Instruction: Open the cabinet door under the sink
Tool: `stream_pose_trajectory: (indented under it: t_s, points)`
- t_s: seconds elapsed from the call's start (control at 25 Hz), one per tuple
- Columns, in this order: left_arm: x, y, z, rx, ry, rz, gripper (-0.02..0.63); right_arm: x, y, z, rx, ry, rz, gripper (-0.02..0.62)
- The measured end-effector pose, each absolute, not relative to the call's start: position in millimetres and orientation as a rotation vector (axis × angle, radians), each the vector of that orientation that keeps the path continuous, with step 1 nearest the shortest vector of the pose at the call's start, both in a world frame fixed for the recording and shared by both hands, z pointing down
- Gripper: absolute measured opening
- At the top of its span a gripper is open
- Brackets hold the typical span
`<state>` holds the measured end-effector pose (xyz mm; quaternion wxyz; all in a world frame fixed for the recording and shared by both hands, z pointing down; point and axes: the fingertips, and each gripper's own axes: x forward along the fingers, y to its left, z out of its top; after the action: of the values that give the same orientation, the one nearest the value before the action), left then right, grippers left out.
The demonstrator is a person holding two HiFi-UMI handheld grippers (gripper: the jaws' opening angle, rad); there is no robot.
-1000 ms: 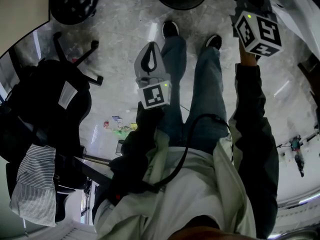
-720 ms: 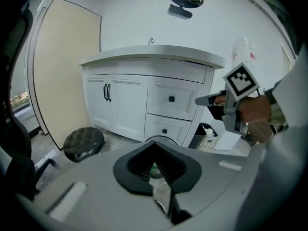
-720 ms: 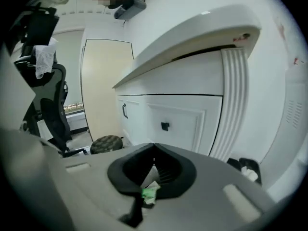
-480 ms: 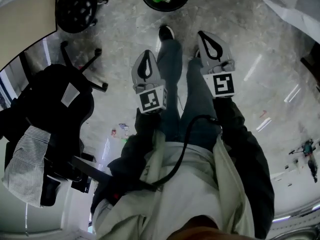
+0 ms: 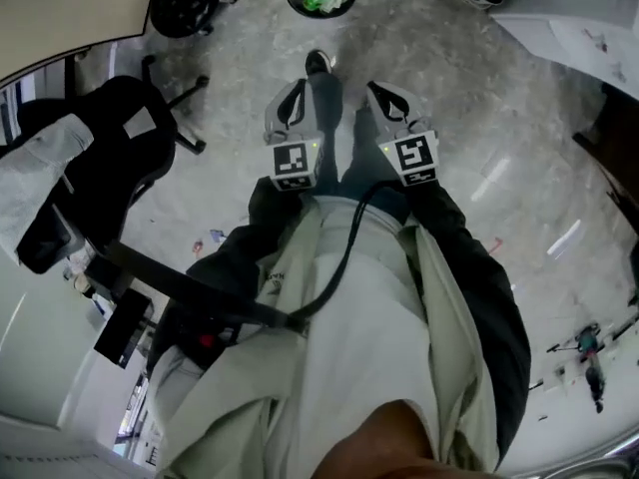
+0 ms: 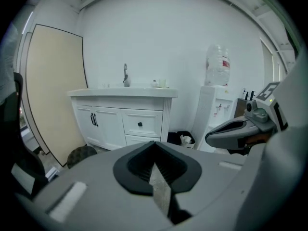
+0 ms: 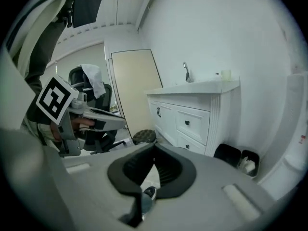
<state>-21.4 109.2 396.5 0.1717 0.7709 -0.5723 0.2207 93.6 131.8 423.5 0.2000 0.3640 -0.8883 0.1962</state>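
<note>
Well ahead of the left tool [image 6: 155,146], the cabinet door [image 6: 108,126] stands closed.

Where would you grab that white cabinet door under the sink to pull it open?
Grab it by the dark handle, a slim upright bar standing off the door at the edge where the two doors meet. Come straight from the front and pinch the bar from its left and right sides. The hinges are probably on the outer edge, so pulling there should swing it most easily.
</note>
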Motion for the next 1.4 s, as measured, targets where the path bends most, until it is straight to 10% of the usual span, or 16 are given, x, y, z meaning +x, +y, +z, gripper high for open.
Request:
stream_pose_trajectory:
  t_s: [1.4]
  points:
    - [-60, 104, 300, 2.423, -1.414, 0.481, 0.006, 73, 170, 320, 1.3, -2.397, 0.545, 0.002]
